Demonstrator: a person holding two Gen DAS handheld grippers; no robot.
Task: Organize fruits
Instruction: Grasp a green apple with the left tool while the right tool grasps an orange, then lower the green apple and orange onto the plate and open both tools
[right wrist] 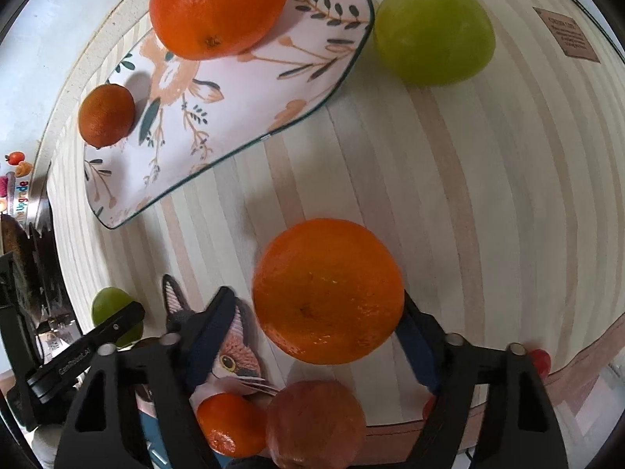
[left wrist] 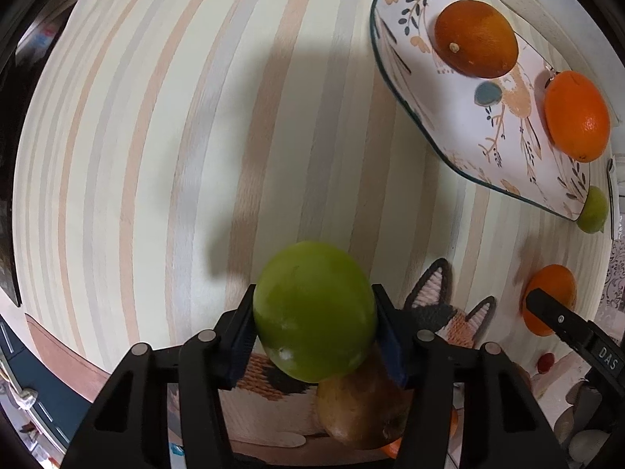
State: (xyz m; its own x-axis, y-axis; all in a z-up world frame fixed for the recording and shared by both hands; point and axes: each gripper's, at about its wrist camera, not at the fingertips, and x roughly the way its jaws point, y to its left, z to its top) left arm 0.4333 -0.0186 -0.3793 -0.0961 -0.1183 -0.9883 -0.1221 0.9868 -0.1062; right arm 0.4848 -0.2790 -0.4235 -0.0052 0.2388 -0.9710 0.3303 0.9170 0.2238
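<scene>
A striped cloth in cream, peach and grey covers the table, with a fox picture woven near its edge. On it sits a flowered plate, its long axis running diagonally. The plate holds a dark orange, stem end facing up, and a bright orange near the rim. A green fruit lies on the cloth, touching or just beside the plate's rim.

The left gripper is clamped on a round green apple, both pads pressed to its sides, above a brownish pear. The right gripper has a large orange between its fingers; the right finger touches it, while whether the left one does cannot be told. Below it lie a small tangerine and a reddish apple.
</scene>
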